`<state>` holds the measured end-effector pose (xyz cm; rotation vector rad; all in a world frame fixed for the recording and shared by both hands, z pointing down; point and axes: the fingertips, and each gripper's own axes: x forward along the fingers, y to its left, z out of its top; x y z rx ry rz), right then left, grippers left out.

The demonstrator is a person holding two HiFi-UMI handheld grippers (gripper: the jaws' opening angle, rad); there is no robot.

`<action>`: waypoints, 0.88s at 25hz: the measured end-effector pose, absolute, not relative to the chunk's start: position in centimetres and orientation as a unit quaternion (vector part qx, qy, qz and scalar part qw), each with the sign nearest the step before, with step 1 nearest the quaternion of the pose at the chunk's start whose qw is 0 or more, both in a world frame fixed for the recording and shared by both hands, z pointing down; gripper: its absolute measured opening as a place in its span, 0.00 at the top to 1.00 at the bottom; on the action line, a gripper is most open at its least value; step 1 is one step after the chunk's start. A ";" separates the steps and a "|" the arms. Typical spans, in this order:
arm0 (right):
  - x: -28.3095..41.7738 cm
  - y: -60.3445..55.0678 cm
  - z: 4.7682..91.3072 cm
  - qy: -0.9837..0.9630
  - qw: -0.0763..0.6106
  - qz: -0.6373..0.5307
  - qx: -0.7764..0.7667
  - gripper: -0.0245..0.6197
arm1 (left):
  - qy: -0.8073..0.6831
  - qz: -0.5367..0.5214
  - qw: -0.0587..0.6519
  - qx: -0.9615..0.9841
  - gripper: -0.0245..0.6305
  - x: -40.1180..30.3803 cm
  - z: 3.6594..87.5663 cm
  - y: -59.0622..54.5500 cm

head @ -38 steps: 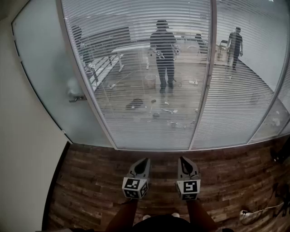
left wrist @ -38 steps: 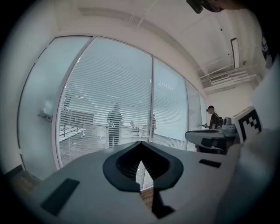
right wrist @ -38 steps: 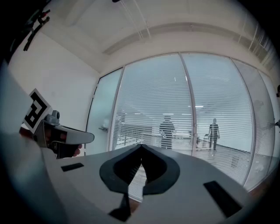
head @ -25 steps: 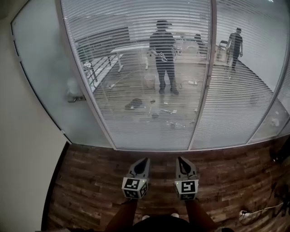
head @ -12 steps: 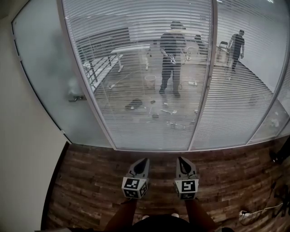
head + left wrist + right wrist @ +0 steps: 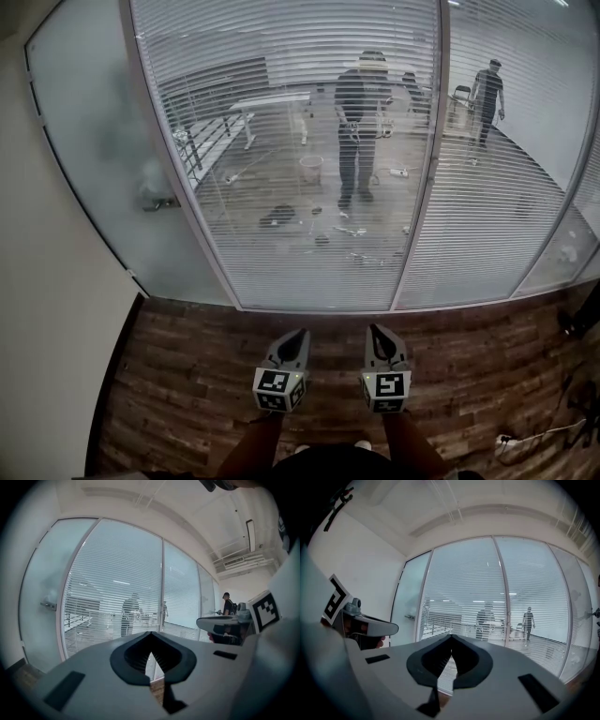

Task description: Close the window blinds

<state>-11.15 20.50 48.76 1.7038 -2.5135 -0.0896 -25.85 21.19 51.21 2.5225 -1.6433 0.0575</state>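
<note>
**A:** Finger state?

**B:** Both pairs are pressed together with nothing between them. Left gripper [image 6: 297, 334] and right gripper [image 6: 377, 330] sit side by side, low over the wooden floor [image 6: 187, 375], both pointing at the glass.

**A:** Where are the window blinds from the tips?

**B:** The window blinds [image 6: 281, 112] are straight ahead of both pairs of fingertips and rise above them. They're well apart from the tips, no contact. The slats run horizontally, across the line the fingers point along. They're tilted open, since people [image 6: 359, 122] show through them on the far side.

**A:** Which hand is nearer?

**B:** About even, I'd say. The left tips line up with the centre panel. The right tips aim close to the mullion [image 6: 419, 187] that divides the centre panel from the right one.

**A:** Any wand or cord?

**B:** I can't make one out in any view. The slats and frames are too fine to tell.

**A:** So what does the next move turn on?

**B:** My judgement is that the gap ahead has to be closed first. Then the control can be found, probably at a panel edge, and the jaws have to part before they can grip anything. The frosted door [image 6: 94, 159] and its handle [image 6: 161, 201] lie off to the left of the left fingers. I'd say they aren't the target.
</note>
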 end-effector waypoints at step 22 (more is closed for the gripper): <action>0.0 20.3 49.5 -0.821 0.042 -0.014 0.569 0.96 | -0.544 0.025 0.072 0.836 0.96 -15.0 51.8 21.0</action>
